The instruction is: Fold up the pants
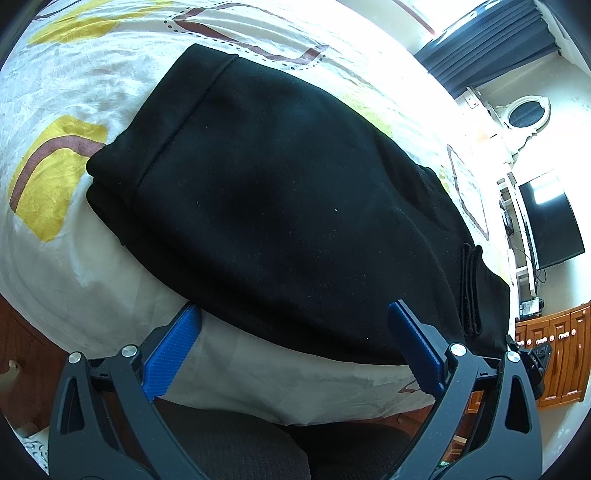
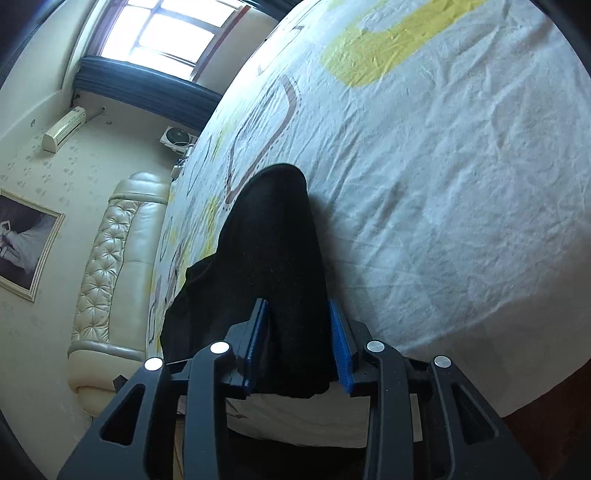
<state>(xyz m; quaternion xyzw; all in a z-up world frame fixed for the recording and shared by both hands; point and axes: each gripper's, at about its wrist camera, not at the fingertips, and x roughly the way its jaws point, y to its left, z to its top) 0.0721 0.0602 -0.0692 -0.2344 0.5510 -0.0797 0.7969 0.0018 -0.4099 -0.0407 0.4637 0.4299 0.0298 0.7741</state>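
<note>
Black pants (image 1: 288, 199) lie folded in a thick stack on a bed with a white, yellow and brown patterned sheet (image 1: 55, 96). My left gripper (image 1: 295, 317) is open, its blue pads (image 1: 170, 354) spread wide at the near edge of the stack and holding nothing. In the right wrist view the pants (image 2: 273, 236) run away from me in a narrow dark ridge. My right gripper (image 2: 299, 314) is shut on the near end of the pants, with thick fabric between its blue pads (image 2: 340, 347).
The bed's near edge (image 1: 295, 398) runs just below the left fingers. A dark monitor (image 1: 550, 221) and wooden drawers (image 1: 554, 350) stand to the right. A cream tufted headboard (image 2: 110, 258), a framed picture (image 2: 26, 243) and a window (image 2: 162, 33) show in the right wrist view.
</note>
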